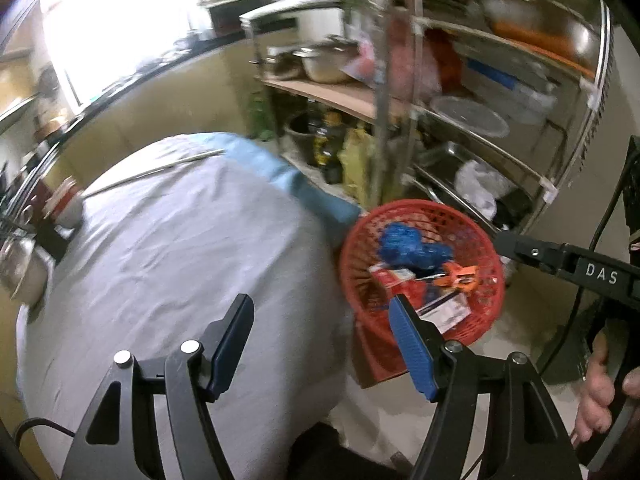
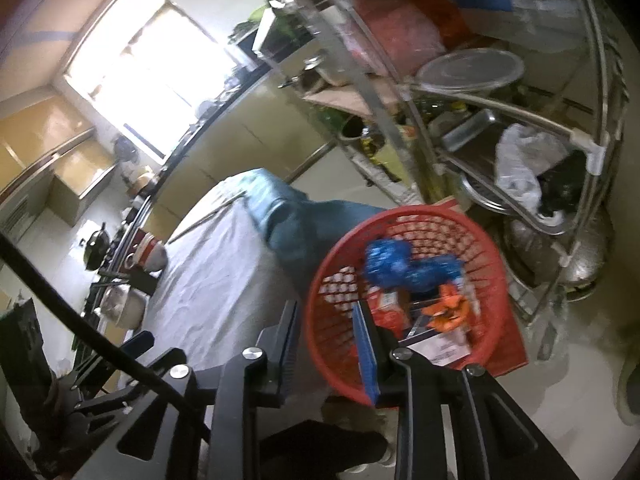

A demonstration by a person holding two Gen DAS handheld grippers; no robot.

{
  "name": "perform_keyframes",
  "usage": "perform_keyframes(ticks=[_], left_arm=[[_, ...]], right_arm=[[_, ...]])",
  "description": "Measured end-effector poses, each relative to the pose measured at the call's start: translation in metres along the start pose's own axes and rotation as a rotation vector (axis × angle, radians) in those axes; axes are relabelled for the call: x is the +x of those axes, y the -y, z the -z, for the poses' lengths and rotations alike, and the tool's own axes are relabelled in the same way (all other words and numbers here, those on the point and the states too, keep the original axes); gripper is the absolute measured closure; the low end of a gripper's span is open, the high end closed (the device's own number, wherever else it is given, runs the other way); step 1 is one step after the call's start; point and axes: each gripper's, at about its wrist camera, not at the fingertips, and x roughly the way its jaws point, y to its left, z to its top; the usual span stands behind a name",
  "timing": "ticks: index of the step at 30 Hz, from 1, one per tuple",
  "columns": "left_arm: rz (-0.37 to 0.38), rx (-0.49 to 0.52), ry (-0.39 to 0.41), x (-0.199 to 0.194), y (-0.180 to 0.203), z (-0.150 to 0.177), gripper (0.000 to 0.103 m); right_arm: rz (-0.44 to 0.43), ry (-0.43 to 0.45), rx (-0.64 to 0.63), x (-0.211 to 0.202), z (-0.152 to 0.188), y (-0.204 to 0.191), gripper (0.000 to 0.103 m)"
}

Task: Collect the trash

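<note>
A red mesh basket (image 1: 360, 240) stands beside the cloth-covered table (image 1: 180, 260), and shows in the right wrist view (image 2: 332, 312) too. It holds a crumpled blue wrapper (image 1: 412, 250), an orange wrapper (image 1: 460, 274), a red carton (image 1: 394, 278) and a white box (image 1: 446, 312). My left gripper (image 1: 322, 312) is open and empty, over the table's edge next to the basket. My right gripper (image 2: 326, 320) is open and empty, its jaws either side of the basket's near rim. The blue wrapper (image 2: 396, 266) and orange wrapper (image 2: 446, 306) show there too.
A steel rack (image 1: 500, 152) with pots, trays and a white bag (image 1: 476, 188) stands behind the basket. Bowls and cookware (image 1: 24, 268) sit at the table's left edge. A metal rod (image 1: 156, 170) lies on the cloth. The right gripper's body (image 1: 568, 268) reaches in from the right.
</note>
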Motion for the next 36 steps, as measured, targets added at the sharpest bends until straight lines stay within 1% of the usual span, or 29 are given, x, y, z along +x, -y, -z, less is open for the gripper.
perform_keyframes(ticks=[1, 2, 3, 5, 6, 8, 9, 13, 16, 18, 22, 24, 28, 32, 36], left_arm=[[-0.012, -0.019, 0.01, -0.006, -0.009, 0.004, 0.032], [-0.024, -0.04, 0.019, -0.012, -0.018, 0.008, 0.032], [-0.037, -0.063, 0.03, -0.018, -0.028, 0.013, 0.032], [-0.086, -0.112, 0.06, -0.034, -0.052, 0.025, 0.032], [-0.118, -0.133, 0.071, -0.041, -0.063, 0.03, 0.032], [-0.172, -0.183, 0.084, -0.055, -0.087, 0.043, 0.032], [-0.188, -0.207, 0.087, -0.06, -0.098, 0.05, 0.032], [-0.276, -0.316, 0.085, -0.081, -0.144, 0.074, 0.031], [-0.373, -0.379, 0.075, -0.094, -0.172, 0.092, 0.031], [-0.417, -0.422, 0.075, -0.102, -0.188, 0.104, 0.031], [-0.483, -0.484, 0.058, -0.113, -0.208, 0.123, 0.031], [-0.507, -0.508, 0.057, -0.118, -0.213, 0.133, 0.031], [-0.516, -0.539, 0.056, -0.128, -0.218, 0.146, 0.031], [-0.525, -0.575, 0.057, -0.139, -0.222, 0.159, 0.031], [-0.531, -0.606, 0.074, -0.152, -0.227, 0.171, 0.031]], right_arm=[[-0.012, -0.003, -0.016, 0.0, 0.003, -0.008, 0.062], [-0.02, -0.004, -0.027, 0.0, 0.005, -0.015, 0.04], [-0.036, 0.001, -0.041, 0.0, 0.008, -0.023, 0.032], [-0.066, 0.019, -0.1, -0.001, 0.016, -0.047, 0.032], [-0.067, 0.019, -0.125, 0.0, 0.019, -0.056, 0.032], [-0.08, 0.004, -0.198, 0.005, 0.029, -0.084, 0.032], [-0.085, -0.002, -0.219, 0.007, 0.034, -0.094, 0.032], [-0.104, -0.022, -0.343, 0.019, 0.058, -0.145, 0.032], [-0.124, -0.014, -0.416, 0.024, 0.073, -0.179, 0.032], [-0.14, -0.01, -0.462, 0.025, 0.084, -0.199, 0.032], [-0.155, 0.007, -0.547, 0.021, 0.105, -0.234, 0.032], [-0.163, 0.012, -0.586, 0.018, 0.115, -0.252, 0.032], [-0.17, 0.023, -0.638, 0.01, 0.135, -0.274, 0.032], [-0.174, 0.007, -0.675, 0.004, 0.152, -0.283, 0.032], [-0.186, -0.003, -0.679, -0.001, 0.163, -0.29, 0.032]])
